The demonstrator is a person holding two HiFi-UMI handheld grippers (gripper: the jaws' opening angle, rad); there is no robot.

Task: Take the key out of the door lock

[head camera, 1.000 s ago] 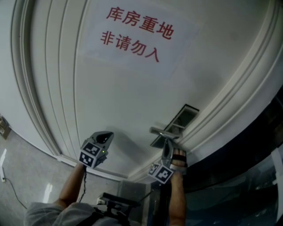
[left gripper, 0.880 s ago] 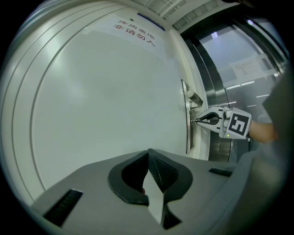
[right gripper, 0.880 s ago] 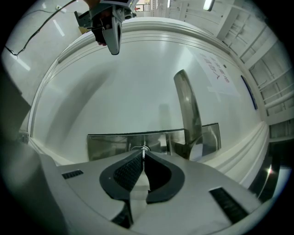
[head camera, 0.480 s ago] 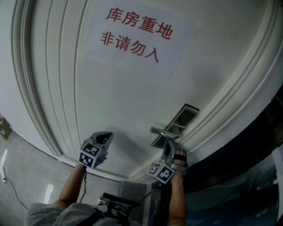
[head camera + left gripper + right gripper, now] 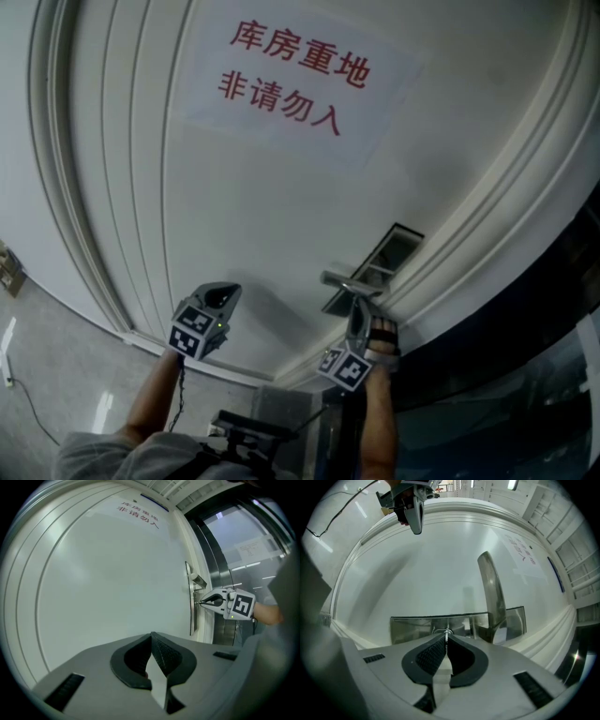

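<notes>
White door [image 5: 281, 216] with paper sign [image 5: 291, 80], metal lock plate [image 5: 412, 629]

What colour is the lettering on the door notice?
Red lettering on the white notice; clearest in the head view.

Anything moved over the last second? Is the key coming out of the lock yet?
Nothing visibly moved. The right gripper stays shut on the key, which is still at the lock plate. The left gripper stays shut and empty, away from the lock.
</notes>
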